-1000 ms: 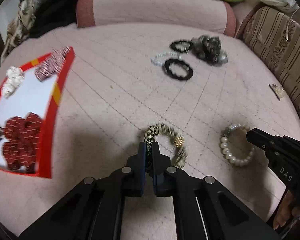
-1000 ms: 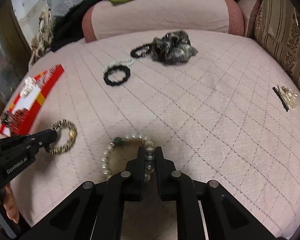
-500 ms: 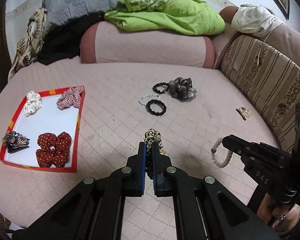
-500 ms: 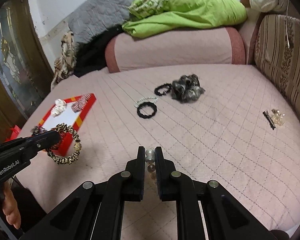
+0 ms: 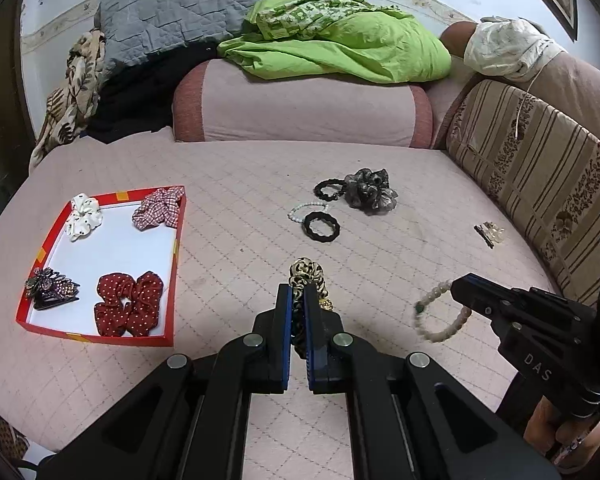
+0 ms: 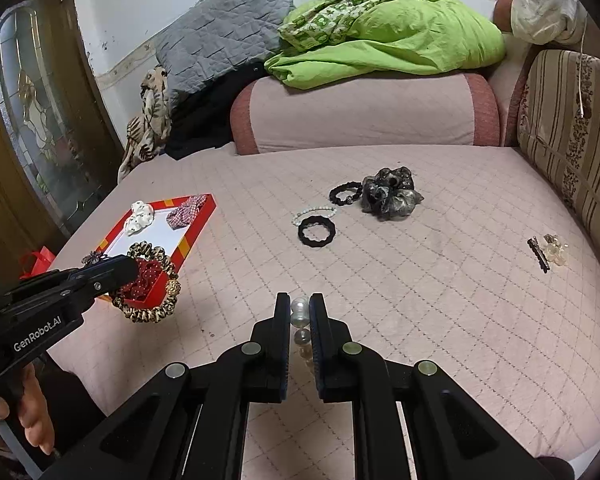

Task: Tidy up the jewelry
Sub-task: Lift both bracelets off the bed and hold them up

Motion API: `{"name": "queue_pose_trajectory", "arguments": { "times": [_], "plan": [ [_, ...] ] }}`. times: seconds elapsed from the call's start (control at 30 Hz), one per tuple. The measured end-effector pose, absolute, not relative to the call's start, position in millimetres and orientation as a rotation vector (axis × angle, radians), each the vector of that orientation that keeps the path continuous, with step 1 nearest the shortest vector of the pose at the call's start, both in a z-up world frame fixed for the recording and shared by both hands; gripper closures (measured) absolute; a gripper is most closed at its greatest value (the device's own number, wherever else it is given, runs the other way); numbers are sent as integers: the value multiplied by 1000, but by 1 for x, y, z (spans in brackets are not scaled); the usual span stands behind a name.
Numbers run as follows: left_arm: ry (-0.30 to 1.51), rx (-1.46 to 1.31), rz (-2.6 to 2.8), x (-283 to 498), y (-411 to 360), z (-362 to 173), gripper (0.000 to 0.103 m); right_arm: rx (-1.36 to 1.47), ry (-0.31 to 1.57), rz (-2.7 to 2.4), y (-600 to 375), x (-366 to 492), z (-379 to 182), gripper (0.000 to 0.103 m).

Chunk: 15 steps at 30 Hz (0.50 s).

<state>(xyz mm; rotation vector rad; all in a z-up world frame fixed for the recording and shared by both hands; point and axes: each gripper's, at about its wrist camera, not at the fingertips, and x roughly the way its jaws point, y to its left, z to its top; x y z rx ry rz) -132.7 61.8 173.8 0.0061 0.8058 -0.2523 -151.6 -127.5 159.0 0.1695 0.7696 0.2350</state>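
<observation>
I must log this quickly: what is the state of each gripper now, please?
Left gripper: closed on the leopard-print bracelet.
Right gripper: closed on the pearl bracelet.

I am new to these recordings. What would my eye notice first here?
Probably the two lifted bracelets: the left gripper is shut on a leopard-print bracelet, and the right gripper on a pearl bracelet. Next comes the red-edged tray holding scrunchies at the left of the pink bed.
</observation>
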Motion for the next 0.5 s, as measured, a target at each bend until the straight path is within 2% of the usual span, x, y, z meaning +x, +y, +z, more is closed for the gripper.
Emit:
{"name": "queue_pose_trajectory", "arguments": {
  "times": [0.5],
  "plan": [
    [834,15,-189,-121,78,158,98,147,808,258,-109,-146,154,92]
  ]
}}
